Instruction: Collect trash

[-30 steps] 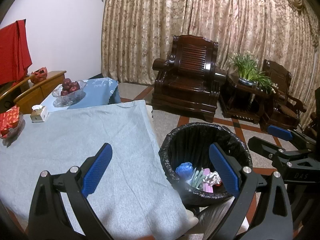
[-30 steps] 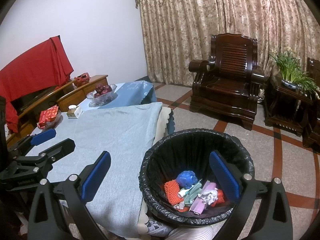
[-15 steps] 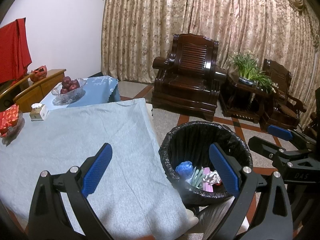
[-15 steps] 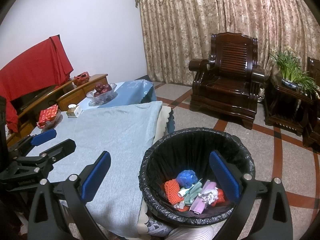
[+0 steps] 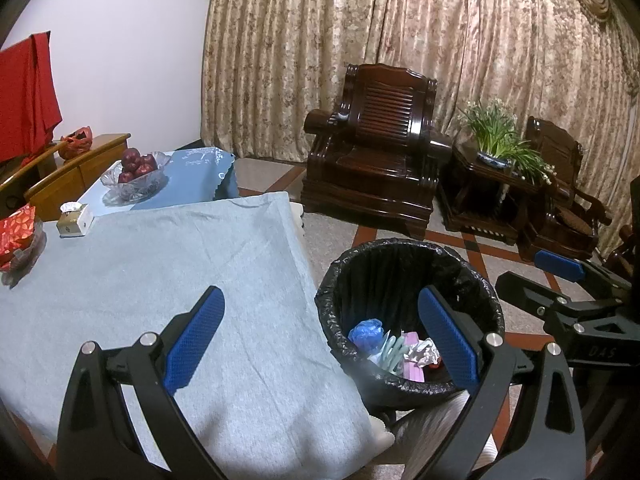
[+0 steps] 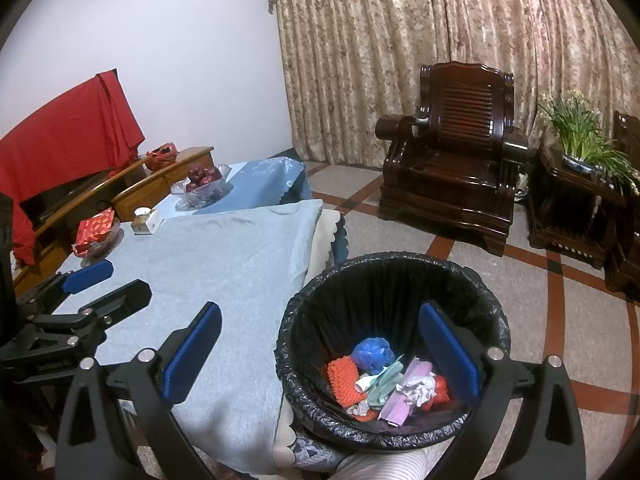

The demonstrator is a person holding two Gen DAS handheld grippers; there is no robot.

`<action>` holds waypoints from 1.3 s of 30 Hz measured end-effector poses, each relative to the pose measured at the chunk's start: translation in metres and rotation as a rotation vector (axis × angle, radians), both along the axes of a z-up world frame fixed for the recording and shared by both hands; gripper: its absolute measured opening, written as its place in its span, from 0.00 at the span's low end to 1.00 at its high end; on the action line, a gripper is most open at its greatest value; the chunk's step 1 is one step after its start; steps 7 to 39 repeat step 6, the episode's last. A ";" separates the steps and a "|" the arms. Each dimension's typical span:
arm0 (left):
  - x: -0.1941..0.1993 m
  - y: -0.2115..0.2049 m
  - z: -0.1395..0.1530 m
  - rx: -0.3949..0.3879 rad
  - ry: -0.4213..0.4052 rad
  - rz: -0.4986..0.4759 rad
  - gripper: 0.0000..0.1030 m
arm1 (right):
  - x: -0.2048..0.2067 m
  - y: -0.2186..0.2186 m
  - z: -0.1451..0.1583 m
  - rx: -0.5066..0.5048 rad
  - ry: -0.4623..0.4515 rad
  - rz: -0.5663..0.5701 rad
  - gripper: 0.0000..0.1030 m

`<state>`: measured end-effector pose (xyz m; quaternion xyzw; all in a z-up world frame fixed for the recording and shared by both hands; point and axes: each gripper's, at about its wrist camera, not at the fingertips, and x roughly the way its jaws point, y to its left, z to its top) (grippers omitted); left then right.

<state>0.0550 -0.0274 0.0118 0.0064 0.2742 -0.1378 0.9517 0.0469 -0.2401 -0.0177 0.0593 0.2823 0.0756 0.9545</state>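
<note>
Your left tongs [image 5: 320, 336] and right tongs [image 6: 320, 344] both gaped empty. The bin [image 6: 400, 276] beside the worktop [image 5: 160, 264] held trash [image 6: 384, 380], its base hidden; the right pad covered part of the pile.

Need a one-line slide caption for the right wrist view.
Open right gripper above a black-lined trash bin holding crumpled wrappers, beside a grey-clothed table.

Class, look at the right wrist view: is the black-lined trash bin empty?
No: the trash bin holds a blue wad, an orange mesh piece and crumpled paper.
</note>
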 end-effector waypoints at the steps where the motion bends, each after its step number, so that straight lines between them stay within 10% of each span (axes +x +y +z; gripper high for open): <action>1: -0.001 0.000 0.000 0.000 0.001 0.000 0.92 | 0.000 0.000 0.000 0.000 0.000 0.000 0.94; 39: -0.006 0.001 -0.002 0.000 0.002 0.001 0.92 | -0.001 0.000 -0.001 -0.001 0.001 0.001 0.94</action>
